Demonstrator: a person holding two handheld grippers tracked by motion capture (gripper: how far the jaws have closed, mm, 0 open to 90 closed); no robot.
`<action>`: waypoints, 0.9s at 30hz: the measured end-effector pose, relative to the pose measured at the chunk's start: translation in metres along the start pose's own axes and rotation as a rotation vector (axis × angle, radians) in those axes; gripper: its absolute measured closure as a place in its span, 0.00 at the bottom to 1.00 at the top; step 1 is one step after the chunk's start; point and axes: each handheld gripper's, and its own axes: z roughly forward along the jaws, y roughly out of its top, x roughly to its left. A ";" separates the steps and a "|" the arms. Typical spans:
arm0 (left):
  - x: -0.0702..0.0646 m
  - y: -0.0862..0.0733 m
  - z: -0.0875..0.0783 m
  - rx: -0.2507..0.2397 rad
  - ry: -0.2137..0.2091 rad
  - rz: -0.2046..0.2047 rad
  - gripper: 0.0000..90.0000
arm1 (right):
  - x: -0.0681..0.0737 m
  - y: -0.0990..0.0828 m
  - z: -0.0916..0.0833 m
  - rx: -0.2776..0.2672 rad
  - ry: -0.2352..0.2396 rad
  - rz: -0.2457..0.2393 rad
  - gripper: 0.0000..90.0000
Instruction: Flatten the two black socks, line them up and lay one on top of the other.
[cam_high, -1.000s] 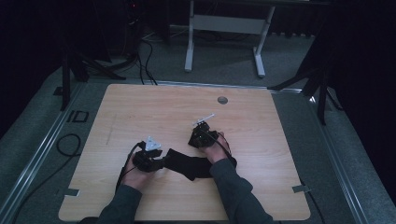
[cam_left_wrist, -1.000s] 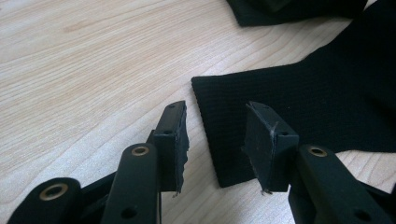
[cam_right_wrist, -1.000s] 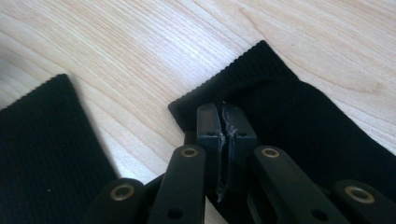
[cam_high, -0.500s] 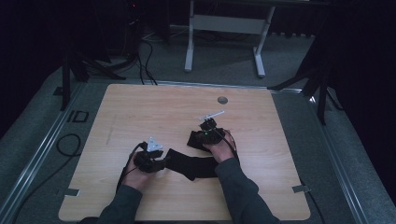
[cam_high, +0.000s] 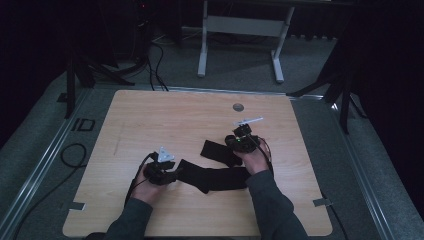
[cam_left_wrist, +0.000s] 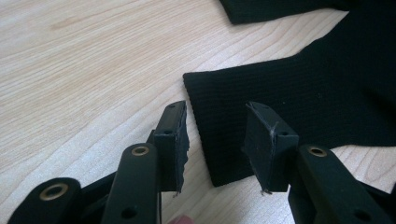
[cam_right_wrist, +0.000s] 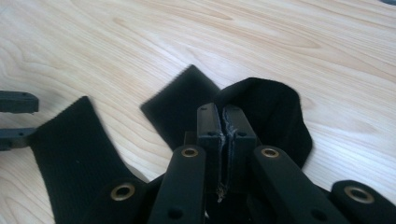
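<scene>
Right gripper (cam_right_wrist: 223, 122) jaws clamped on black cloth (cam_high: 215, 177) — left gripper (cam_left_wrist: 215, 140) jaws apart astride its end.

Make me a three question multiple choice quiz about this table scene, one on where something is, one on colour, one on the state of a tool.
1. Where is the small round disc on the table?
A. Near the far edge, beyond the right tool
B. Under the left hand
C. At the near left corner

2. What colour is the cloth?
A. White
B. Black
C. Red

3. How does the left tool stand?
A. Shut tight on the cloth
B. Open, its jaws either side of the cloth's end
C. Lying flat, away from the cloth

Answers:
1 A, the high view shows it up the table past the right tool.
2 B, it reads black in all views.
3 B, the left gripper view shows a clear gap between the pads.
</scene>
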 end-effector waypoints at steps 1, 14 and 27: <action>0.000 0.000 0.000 0.000 0.000 0.000 0.66 | -0.002 -0.001 -0.001 -0.001 -0.001 0.002 0.97; 0.000 0.000 0.000 0.001 -0.006 -0.001 0.66 | -0.047 -0.033 -0.025 -0.011 -0.063 0.102 0.96; -0.001 0.000 0.002 0.007 -0.011 -0.001 0.67 | -0.077 -0.061 -0.028 0.073 -0.161 0.115 0.86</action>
